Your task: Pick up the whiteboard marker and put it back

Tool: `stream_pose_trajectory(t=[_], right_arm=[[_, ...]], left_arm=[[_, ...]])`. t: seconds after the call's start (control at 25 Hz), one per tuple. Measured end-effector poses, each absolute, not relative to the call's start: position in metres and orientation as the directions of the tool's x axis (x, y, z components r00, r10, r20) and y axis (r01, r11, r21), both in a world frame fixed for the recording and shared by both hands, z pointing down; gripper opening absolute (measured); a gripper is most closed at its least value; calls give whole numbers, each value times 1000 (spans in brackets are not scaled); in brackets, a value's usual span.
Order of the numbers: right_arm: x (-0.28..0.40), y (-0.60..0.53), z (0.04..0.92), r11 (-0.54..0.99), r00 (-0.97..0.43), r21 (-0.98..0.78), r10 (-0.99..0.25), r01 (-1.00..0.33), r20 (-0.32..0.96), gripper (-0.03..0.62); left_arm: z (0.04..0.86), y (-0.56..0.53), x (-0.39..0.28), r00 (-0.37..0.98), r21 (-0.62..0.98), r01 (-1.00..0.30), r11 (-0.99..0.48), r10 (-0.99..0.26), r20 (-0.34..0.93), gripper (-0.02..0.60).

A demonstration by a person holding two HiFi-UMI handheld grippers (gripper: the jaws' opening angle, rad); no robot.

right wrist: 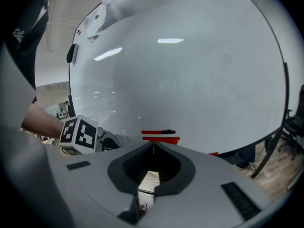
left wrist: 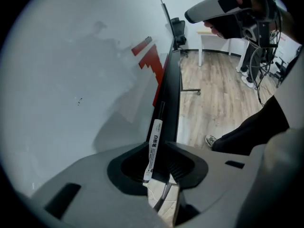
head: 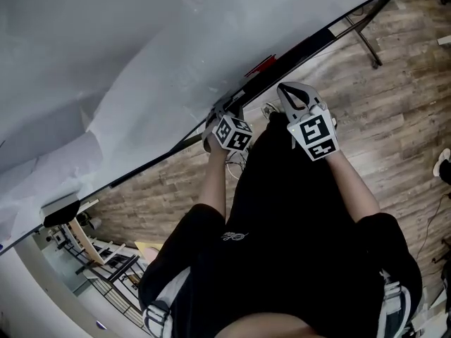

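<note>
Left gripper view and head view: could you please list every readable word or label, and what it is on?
"白板笔": down the white barrel of the whiteboard marker.
Smaller print below it on the barrel: too small to read.
Script logo on the person's black shirt: too blurred to read.

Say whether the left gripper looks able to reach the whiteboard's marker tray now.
Probably yes: the left gripper, shut on the whiteboard marker, sits right at the black marker tray, and nothing shows between them.
</note>
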State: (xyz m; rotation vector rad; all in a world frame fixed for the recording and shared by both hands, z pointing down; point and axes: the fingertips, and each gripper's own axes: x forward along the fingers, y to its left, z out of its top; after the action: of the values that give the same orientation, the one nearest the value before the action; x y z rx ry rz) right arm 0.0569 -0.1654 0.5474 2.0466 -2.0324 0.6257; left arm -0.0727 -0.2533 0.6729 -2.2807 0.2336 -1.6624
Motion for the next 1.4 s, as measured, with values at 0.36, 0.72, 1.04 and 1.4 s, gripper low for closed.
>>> stream_pose_trajectory(t=[0.36, 0.72, 1.04, 1.4], right_arm=[[46, -160, 553, -56, -20, -155, -893, -986, 450, 3], [51, -148, 551, -56, -16, -147, -893, -988, 450, 3], [53, -138, 547, -13, -57, -165, -908, -986, 415, 3], [33, -136, 538, 81, -170, -252, -919, -964, 354, 3]], left_arm=[[681, -256, -70, 282, -375, 120, -919, -330, 901, 72], [674, -248, -64, 322, -313, 51, -948, -281, 904, 71], [631, -233, -54, 462, -280, -117, -953, -302, 834, 71], [563, -211, -58, 646, -168, -377, -911, -388, 658, 69]])
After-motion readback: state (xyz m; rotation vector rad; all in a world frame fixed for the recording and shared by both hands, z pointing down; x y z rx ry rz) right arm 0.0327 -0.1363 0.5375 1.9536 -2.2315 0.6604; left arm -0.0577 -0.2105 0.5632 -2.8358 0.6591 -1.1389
